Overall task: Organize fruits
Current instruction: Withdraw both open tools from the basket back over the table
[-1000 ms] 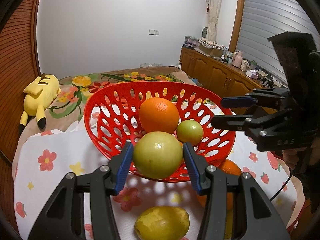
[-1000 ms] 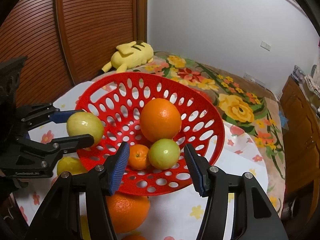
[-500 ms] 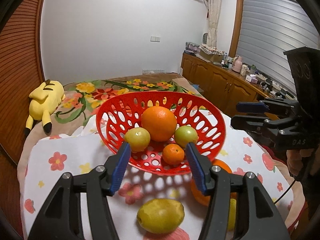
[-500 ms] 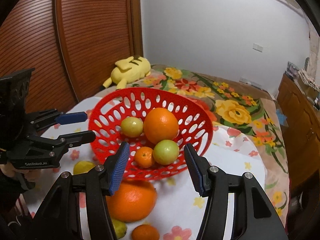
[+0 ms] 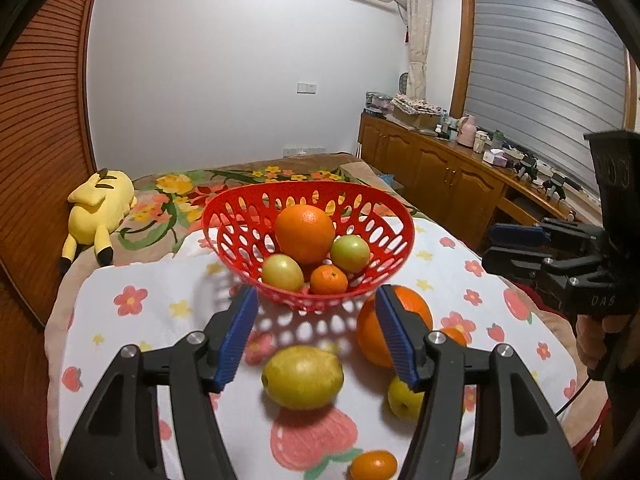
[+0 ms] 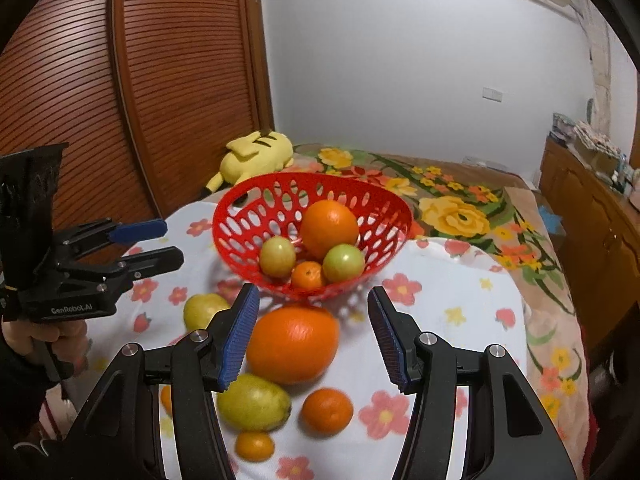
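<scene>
- Left gripper (image 5: 316, 336) jaws apart, empty, above a yellow-green fruit (image 5: 303, 377)
- Right gripper (image 6: 312, 336) jaws apart, empty, over a large orange (image 6: 293, 344)
- Red basket (image 5: 240, 216) holds four fruits

Plain white walls (image 5: 208, 72) meet a brown slatted wooden wardrobe door (image 6: 160, 80), a cluttered low wooden cabinet (image 5: 440, 176) and a grey roller-shuttered window (image 5: 548, 92).

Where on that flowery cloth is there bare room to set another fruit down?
The tablecloth lies bare left of the red basket, toward the plush toy, and right of it. In front it is crowded: big orange, yellow pear, small oranges.
</scene>
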Available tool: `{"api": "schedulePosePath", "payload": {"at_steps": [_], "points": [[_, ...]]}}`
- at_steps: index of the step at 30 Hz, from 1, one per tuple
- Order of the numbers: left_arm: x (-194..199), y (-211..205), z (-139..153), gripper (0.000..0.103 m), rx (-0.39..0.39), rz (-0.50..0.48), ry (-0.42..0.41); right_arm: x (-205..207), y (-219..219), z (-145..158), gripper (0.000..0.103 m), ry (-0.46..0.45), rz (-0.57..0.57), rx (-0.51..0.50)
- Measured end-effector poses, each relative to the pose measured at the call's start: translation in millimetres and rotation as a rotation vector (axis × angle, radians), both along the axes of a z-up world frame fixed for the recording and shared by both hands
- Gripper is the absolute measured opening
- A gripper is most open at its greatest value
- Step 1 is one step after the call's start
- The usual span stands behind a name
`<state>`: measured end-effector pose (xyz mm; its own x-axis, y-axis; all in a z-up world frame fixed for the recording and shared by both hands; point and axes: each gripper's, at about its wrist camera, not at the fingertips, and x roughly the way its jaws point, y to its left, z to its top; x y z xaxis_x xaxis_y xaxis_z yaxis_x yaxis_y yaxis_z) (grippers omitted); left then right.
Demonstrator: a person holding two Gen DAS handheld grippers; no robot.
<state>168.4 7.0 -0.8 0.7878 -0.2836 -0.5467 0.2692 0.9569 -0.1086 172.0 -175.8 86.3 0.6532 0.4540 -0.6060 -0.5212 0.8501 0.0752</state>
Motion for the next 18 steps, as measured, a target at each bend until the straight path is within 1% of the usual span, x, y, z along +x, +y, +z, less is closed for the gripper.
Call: {"api": "schedulePosePath", "payload": {"at_steps": [6,10,13,18], "points": [[-20.0,0.1,-5.5,0.066,0.002,0.001,0.007,-23.6,-8.7,-20.4,0.061,0.011,-0.035,0.039],[-28.7,0.7,-14.4,0.07,0.001,0.008,0.019,-40.7,-10.9,-34.7,0.062,0.015,-0.051,0.058],[-34.7,-0.1,-23.7,0.07,0.011,0.019,0.032,-50.1,-12.9,-44.5,0.064,0.023,-0.063,0.078],[-41.9,-0.1,-45.4,0.07,0.011,0.017,0.072,-61.3,-9.6,-61.1,0.065,0.039,-0.066,0.074]]}}
